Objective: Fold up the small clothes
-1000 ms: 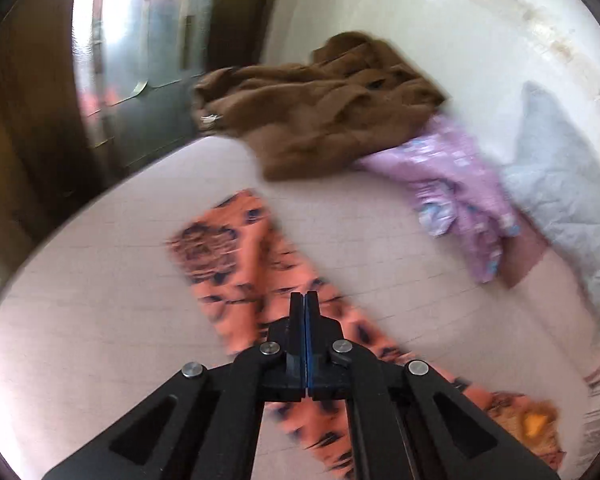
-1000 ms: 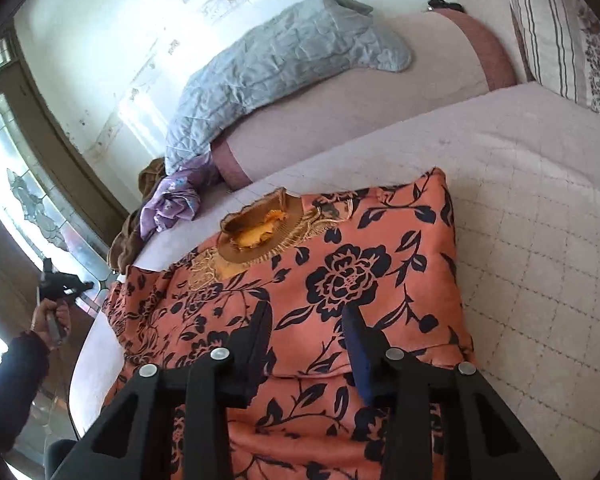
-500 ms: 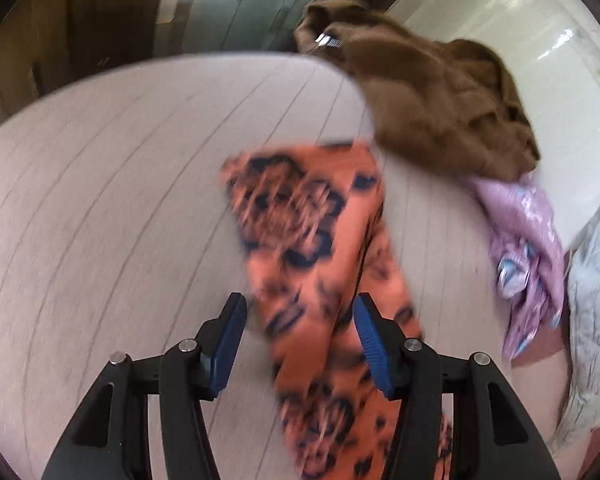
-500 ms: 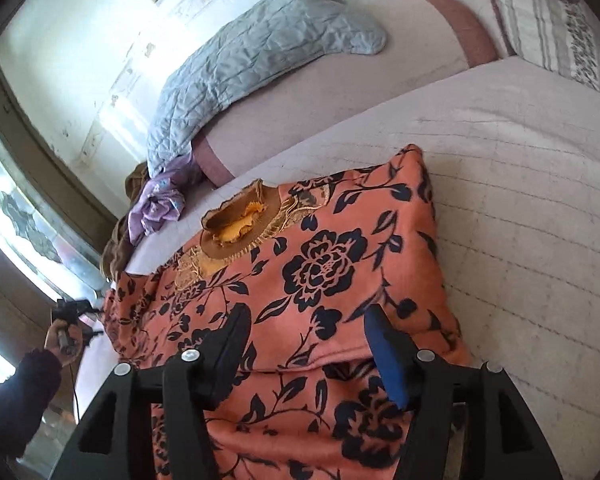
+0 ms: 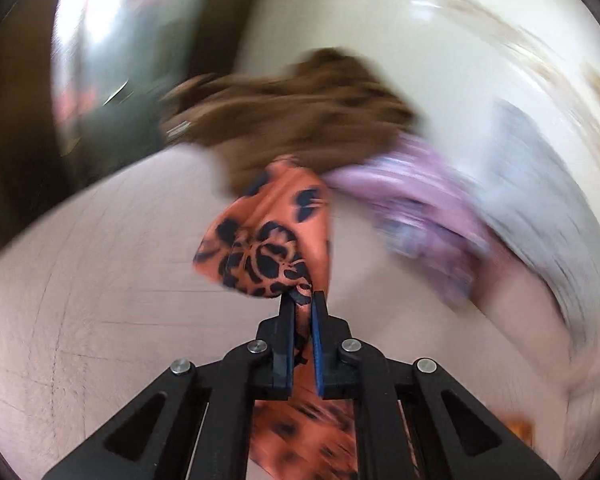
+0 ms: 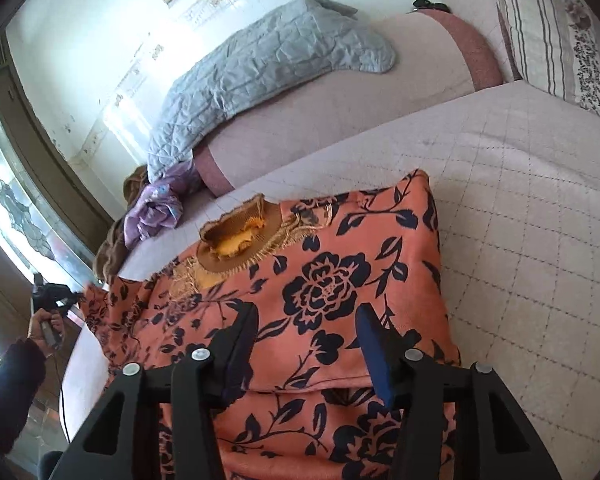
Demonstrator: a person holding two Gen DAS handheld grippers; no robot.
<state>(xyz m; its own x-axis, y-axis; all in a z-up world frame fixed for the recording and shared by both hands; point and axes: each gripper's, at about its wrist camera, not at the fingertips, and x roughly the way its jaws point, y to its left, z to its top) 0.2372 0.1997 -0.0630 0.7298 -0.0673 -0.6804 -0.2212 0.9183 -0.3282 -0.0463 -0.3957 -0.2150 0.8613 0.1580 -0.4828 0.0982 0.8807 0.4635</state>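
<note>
An orange top with dark blue flowers (image 6: pixel 340 248) lies spread on the quilted bed cover (image 6: pixel 520 200), its brown-and-yellow collar (image 6: pixel 236 236) facing up. My left gripper (image 5: pixel 303 300) is shut on the top's sleeve (image 5: pixel 268 240), which bunches up and hangs off the bed in front of the pads. In the right wrist view the same gripper (image 6: pixel 74 300) sits at the far left edge of the bed in a person's hand (image 6: pixel 46 326). My right gripper (image 6: pixel 306 320) hovers over the top's lower folded edge. Its jaws are closing and the pads do not press the cloth.
A brown garment (image 5: pixel 300 120) and a purple one (image 5: pixel 420 208) are heaped at the far end of the bed. A grey quilt (image 6: pixel 260 68) lies on the raised pink bolster, and a striped pillow (image 6: pixel 560 40) is at the right. A glass door (image 6: pixel 16 208) stands to the left.
My left gripper opened over the flat sleeve, then shut on it and raised it into a bunch. The right gripper widened, then narrowed a little, staying over the same fold.
</note>
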